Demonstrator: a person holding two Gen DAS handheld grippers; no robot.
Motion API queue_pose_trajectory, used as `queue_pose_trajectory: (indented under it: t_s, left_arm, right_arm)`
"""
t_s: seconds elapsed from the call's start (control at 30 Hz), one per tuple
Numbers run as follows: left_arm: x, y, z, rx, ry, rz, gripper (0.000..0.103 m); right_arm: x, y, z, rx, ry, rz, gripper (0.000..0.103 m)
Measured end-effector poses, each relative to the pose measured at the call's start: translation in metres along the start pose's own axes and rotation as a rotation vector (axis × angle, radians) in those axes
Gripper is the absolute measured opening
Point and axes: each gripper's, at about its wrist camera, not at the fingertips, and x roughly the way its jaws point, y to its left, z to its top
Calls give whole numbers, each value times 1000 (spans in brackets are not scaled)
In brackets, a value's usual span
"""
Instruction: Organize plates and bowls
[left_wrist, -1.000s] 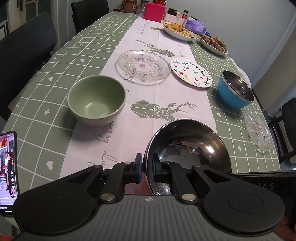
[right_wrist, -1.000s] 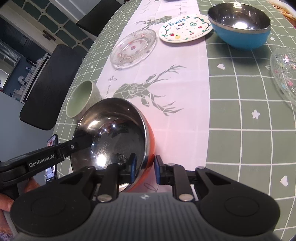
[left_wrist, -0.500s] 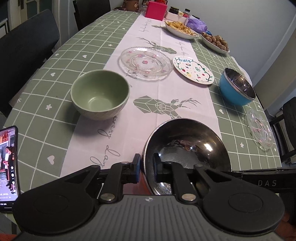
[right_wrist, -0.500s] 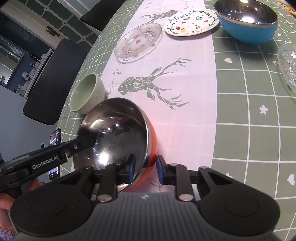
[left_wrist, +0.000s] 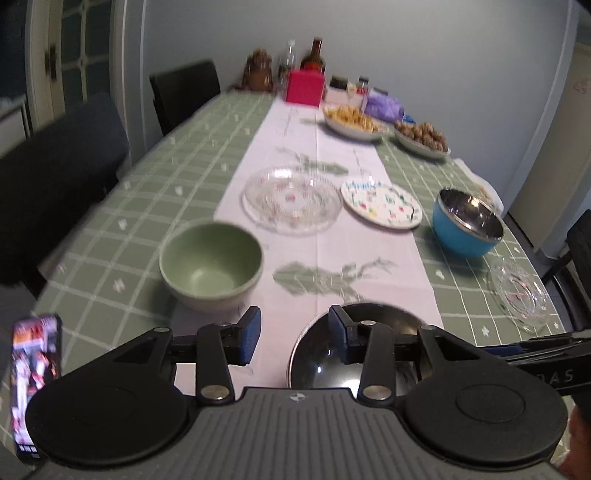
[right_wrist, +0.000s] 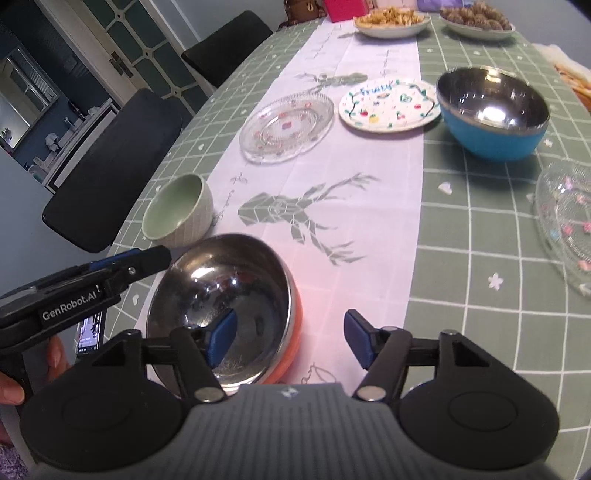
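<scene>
Item: orange steel-lined bowl (right_wrist: 225, 314), set down on the table runner (right_wrist: 369, 206) directly under both tools, its rim between the opening, unclamped jaws of the left gripper (left_wrist: 293, 339) and right gripper (right_wrist: 290, 338), apparently released as a stacking base.

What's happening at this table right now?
A person is tidying dishes with a gripper in each hand. Both the left gripper and right gripper are opening at the rim of the orange steel bowl, which sits on the table runner. A green bowl, blue bowl and three plates are still spread out.
</scene>
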Motion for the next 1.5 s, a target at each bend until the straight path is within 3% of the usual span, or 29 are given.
queue_pose_trajectory:
  t_s: [0.13, 0.4, 0.6, 0.77, 0.93, 1.1, 1.3, 1.5]
  left_arm:
    - [-8, -13, 11, 3, -42, -40, 50]
    - [-7, -57, 52, -104, -47, -148, 50]
    - [17, -103, 76, -91, -14, -245, 50]
    - [48, -128, 89, -110, 4, -242, 50]
    - [79, -146, 97, -104, 23, -224, 50]
    - [104, -161, 99, -46, -1, -119, 50]
    - [142, -163, 108, -76, 46, -80, 50]
    - [180, -158, 109, -137, 157, -175, 50]
  right_arm:
    - [-19, -3, 9, -4, -80, -16, 70]
    - [-59, -43, 37, 85, -250, -123, 72]
    - [-78, -80, 58, 151, -338, -234, 72]
    - [-81, -104, 80, 183, -396, -353, 81]
    - [-66, -123, 102, 149, -374, -429, 83]
    - [-45, -154, 118, 207, -320, -380, 83]
    - [-15, -174, 124, 240, -309, -397, 81]
    - [4, -203, 132, 327, -236, -404, 79]
